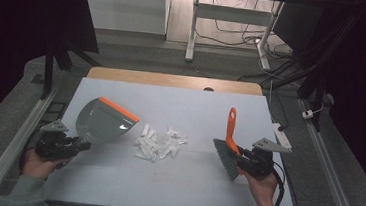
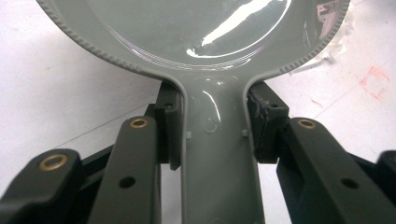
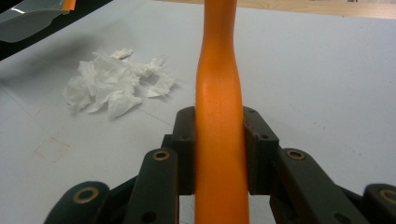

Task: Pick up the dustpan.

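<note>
Where scraps of white paper (image 1: 160, 142) lie heaped near the middle of the pale tabletop (image 1: 210, 110), a grey dustpan (image 1: 100, 122) with an orange lip sits tilted just to their left, its handle pinched between the jaws of the left gripper (image 1: 78, 145). Well to the right of the heap, the right gripper (image 1: 240, 158) has its jaws clamped on the orange handle of a brush (image 1: 229, 147), grey bristles toward the paper.
</note>
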A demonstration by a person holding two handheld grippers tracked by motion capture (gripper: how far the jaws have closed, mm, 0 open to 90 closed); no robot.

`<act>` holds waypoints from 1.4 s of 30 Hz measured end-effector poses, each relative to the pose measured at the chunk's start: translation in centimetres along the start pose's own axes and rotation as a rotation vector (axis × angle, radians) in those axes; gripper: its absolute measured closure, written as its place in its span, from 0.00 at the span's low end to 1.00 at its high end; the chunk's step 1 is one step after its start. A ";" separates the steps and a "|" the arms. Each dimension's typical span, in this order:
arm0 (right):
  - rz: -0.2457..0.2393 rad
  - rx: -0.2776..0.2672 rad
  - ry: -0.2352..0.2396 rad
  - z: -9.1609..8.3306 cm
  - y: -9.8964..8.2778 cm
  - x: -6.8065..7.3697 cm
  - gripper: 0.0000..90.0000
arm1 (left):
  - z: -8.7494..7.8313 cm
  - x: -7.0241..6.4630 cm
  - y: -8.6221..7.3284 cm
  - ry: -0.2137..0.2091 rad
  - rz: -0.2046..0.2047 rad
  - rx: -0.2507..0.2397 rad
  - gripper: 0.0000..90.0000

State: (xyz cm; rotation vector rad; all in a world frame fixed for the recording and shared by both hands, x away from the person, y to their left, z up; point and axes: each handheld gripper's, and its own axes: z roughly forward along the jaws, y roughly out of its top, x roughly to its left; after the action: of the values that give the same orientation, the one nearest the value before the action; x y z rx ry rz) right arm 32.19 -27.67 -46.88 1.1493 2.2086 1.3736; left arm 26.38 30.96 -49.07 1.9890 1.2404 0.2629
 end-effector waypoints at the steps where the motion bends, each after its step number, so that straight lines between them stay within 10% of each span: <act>1: 0.000 -0.002 -0.001 0.0 0.0 0.0 0.79 | 0.0 0.0 -0.1 -0.006 0.005 0.000 0.69; 42: -0.003 -0.008 -0.008 0.0 0.0 0.1 0.79 | -1.7 -0.3 -3.0 -0.128 0.162 0.061 0.69</act>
State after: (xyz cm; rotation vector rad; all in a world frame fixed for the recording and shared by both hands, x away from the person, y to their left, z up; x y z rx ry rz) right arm 32.12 -27.61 -46.82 1.1459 2.1968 1.3728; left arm 23.30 32.29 -49.91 2.1273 1.0190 0.1757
